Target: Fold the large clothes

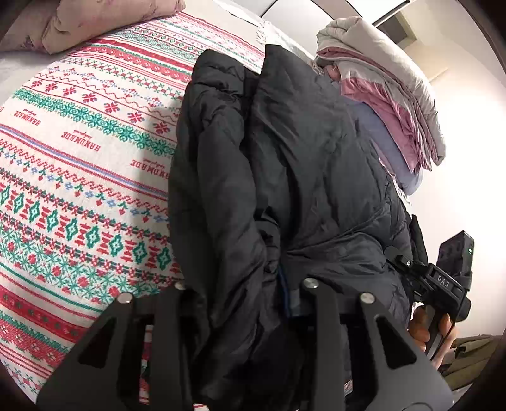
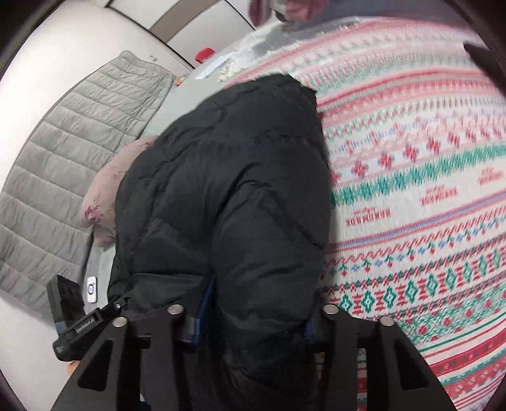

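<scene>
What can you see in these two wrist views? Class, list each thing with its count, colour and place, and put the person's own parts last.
puffer jacket: one, black, bunched on the bed, gripped at both ends.
blanket: one, white with red and green knit pattern, covering the bed.
pillow: one, dusty pink, at the far end of the bed.
folded bedding stack: one pile, grey, pink and lilac, beyond the jacket.
quilted cover: one, grey, beside the bed.
left hand-held gripper: one, black, shut on the jacket.
right hand-held gripper: one, black, shut on the jacket.
</scene>
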### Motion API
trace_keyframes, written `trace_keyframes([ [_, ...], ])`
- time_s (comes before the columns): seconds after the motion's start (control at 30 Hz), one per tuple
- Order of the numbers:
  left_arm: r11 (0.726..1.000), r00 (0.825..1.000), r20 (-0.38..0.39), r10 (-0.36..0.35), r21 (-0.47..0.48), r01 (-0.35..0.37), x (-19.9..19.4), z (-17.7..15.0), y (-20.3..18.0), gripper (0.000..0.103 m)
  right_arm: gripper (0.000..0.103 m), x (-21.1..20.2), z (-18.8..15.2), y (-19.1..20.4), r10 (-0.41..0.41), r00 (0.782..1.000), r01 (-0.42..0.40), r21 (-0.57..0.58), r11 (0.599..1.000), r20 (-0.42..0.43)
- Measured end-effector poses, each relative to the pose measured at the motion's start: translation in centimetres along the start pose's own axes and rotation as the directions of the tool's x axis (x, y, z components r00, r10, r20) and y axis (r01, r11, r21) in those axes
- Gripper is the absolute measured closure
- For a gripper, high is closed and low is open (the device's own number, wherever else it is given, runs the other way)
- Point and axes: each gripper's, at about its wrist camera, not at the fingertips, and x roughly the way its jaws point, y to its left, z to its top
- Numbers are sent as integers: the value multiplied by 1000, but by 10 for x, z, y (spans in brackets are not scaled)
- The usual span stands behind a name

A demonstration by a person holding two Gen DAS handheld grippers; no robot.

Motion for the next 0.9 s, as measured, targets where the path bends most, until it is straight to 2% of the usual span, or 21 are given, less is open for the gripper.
trace_keyframes([
  [0.07, 1000, 1000, 15, -12, -4, 12, -1, 1, -2, 76, 69, -7, -1, 1, -10, 1000, 11, -31, 999, 25],
  [0.27, 999, 999, 38, -40, 14, 39, 3, 3, -28, 83, 75, -28, 5, 24, -116, 984, 136, -153, 979, 135],
  [0.4, 998, 997, 58, -52, 51, 49, 5, 4, -54, 84, 76, -47, 8, 28, -180, 959, 225, -202, 953, 219],
  [0.57, 993, 994, 80, -78, 95, 70, 10, 10, -91, 85, 77, -73, 15, 17, -217, 931, 285, -211, 935, 295],
  [0.67, 990, 992, 83, -98, 110, 89, 19, 12, -116, 85, 78, -90, 20, 9, -229, 912, 310, -206, 928, 341],
  [0.77, 985, 986, 101, -129, 129, 116, 26, 13, -142, 85, 79, -118, 30, -5, -212, 897, 300, -183, 936, 389],
  [0.9, 971, 973, 146, -180, 184, 152, 34, 11, -188, 85, 80, -158, 42, -19, -222, 852, 342, -184, 922, 474],
])
